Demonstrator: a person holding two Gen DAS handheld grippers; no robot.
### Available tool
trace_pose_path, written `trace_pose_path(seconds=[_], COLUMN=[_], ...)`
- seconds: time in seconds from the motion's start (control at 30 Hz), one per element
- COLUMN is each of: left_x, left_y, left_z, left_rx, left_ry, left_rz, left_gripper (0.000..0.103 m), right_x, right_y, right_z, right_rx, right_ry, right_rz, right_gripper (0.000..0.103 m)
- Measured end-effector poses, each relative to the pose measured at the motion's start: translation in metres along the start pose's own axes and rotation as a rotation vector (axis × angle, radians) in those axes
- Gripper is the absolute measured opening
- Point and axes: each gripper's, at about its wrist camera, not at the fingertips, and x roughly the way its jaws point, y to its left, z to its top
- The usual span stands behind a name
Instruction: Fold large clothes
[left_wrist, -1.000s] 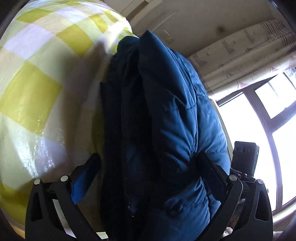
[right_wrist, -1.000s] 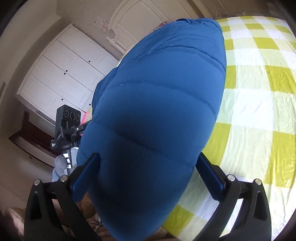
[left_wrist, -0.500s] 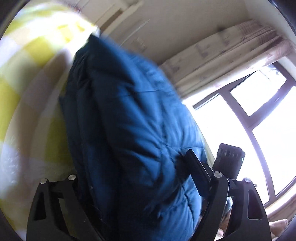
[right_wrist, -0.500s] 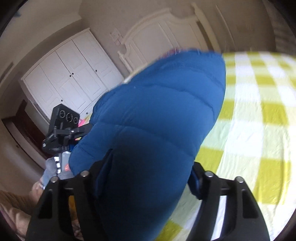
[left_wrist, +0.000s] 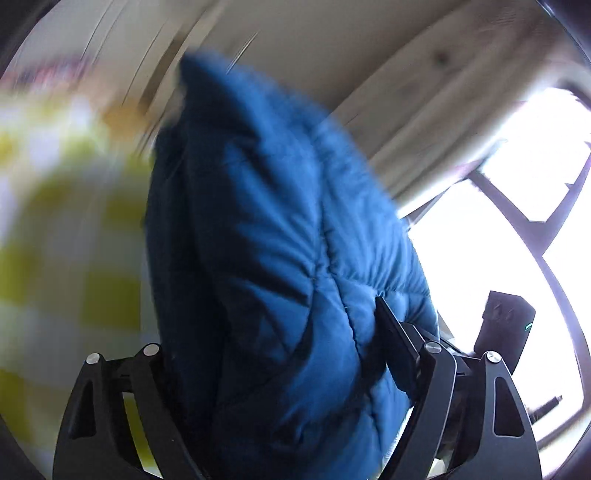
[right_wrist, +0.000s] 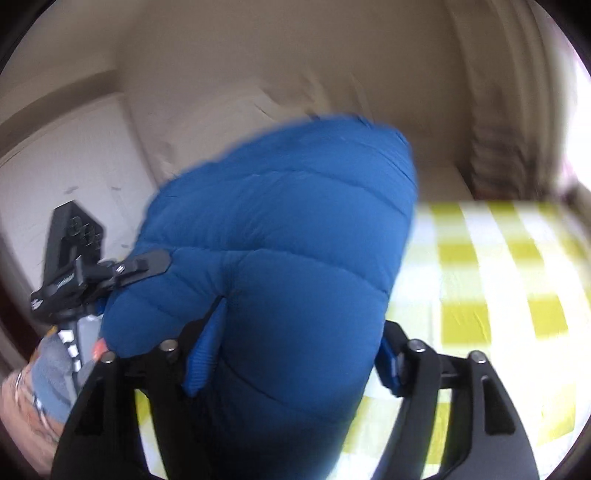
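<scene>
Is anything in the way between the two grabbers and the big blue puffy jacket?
No. The blue puffy jacket already bulges between the fingers of the right gripper and the left gripper, which both clamp it. Nothing sits between them.

The puffy blue jacket (right_wrist: 280, 266) blocks both views (checked bedspread (right_wrist: 498, 295) beside lies clear).

— What are you gripping?
— I'm pinching the blue puffer jacket (right_wrist: 280, 251) in my right gripper (right_wrist: 295, 354); my jaws have just been opening slightly around it.
— And behind it?
— A yellow-checked sheet (right_wrist: 498, 295) is lying under it, blurred.
</scene>
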Motion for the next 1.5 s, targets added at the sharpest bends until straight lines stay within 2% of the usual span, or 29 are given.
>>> trace_pose_path(seconds=[0.03,0.07,0.1,0.17,0.27,0.33,0.37,0.43,0.47,0.5,0.53,0.6,0.73,0.8,0.83,0.87,0.93,1.0,1.07,1.17,1.23,1.33,1.4,1.5], left_x=[0.021,0.023,0.02,0.016,-0.002,-0.016,-0.022,-0.033,-0.039,-0.048,-0.063,-0.093,-0.16,-0.192,-0.208,-0.223,-0.237,-0.241,-0.234,-0.204,-0.181,-0.161,-0.155,-0.156], left_y=[0.008,0.013,0.014,0.015,0.01,0.008,0.006,-0.002,-0.008,-0.013,-0.023,-0.05,-0.114,-0.152,-0.169,-0.184,-0.203,-0.212,-0.209,-0.196,-0.181,-0.164,-0.163,-0.165], left_z=[-0.005,-0.01,-0.012,-0.015,-0.015,-0.016,-0.015,-0.016,-0.015,-0.017,-0.018,-0.021,-0.034,-0.042,-0.05,-0.06,-0.071,-0.081,-0.095,-0.117,-0.137,-0.161,-0.171,-0.181], left_rx=[-0.029,-0.044,-0.052,-0.054,-0.013,-0.012,-0.011,0.015,0.04,0.059,0.086,0.146,0.323,0.413,0.436,0.455,0.47,0.447,0.41,0.352,0.311,0.308,0.338,0.358], left_ry=[0.048,-0.003,-0.023,-0.017,-0.039,-0.076,-0.095,-0.132,-0.158,-0.184,-0.234,-0.333,-0.523,-0.656,-0.721,-0.774,-0.812,-0.806,-0.766,-0.661,-0.6,-0.497,-0.478,-0.508], left_rz=[0.053,0.037,0.024,0.005,0.036,0.067,0.097,0.189,0.252,0.293,0.332,0.406,0.578,0.668,0.688,0.686,0.653,0.617,0.59,0.592,0.614,0.602,0.624,0.635], left_gripper=[0.091,0.094,0.094,0.094,0.094,0.094,0.095,0.095,0.095,0.095,0.095,0.099,0.099,0.099,0.099,0.099,0.099,0.099,0.099,0.099,0.099,0.099,0.099,0.099], right_x=[0.019,0.025,0.022,0.014,-0.019,-0.035,-0.035,-0.008,0.01,0.017,0.018,0.002,-0.069,-0.122,-0.144,-0.17,-0.204,-0.234,-0.241,-0.234,-0.232,-0.217,-0.206,-0.193], right_y=[-0.011,-0.023,-0.029,-0.024,0.004,0.036,0.047,0.077,0.098,0.117,0.131,0.152,0.17,0.154,0.155,0.155,0.158,0.158,0.15,0.13,0.113,0.107,0.108,0.114], right_z=[-0.002,-0.006,-0.006,-0.007,-0.007,-0.013,-0.018,-0.029,-0.041,-0.052,-0.056,-0.063,-0.068,-0.06,-0.056,-0.052,-0.04,-0.048,-0.057,-0.079,-0.093,-0.108,-0.115,-0.124], right_rx=[0.022,0.079,0.131,0.159,0.048,-0.018,-0.062,-0.201,-0.314,-0.409,-0.443,-0.47,-0.432,-0.388,-0.379,-0.379,-0.385,-0.368,-0.322,-0.252,-0.181,-0.097,-0.118,-0.147], right_ry=[0.087,0.087,0.069,0.07,-0.062,-0.138,-0.134,-0.025,0.007,0.003,0.028,0.053,-0.078,-0.191,-0.246,-0.314,-0.406,-0.448,-0.448,-0.39,-0.393,-0.367,-0.352,-0.336], right_rz=[-0.085,-0.112,-0.075,-0.087,-0.184,-0.122,-0.114,-0.181,-0.289,-0.351,-0.325,-0.217,-0.139,-0.144,-0.161,-0.189,-0.236,-0.315,-0.387,-0.381,-0.366,-0.325,-0.353,-0.383], right_gripper=[0.092,0.094,0.095,0.095,0.095,0.095,0.095,0.097,0.097,0.097,0.097,0.093,0.093,0.096,0.101,0.101,0.101,0.101,0.101,0.101,0.101,0.101,0.101,0.101])
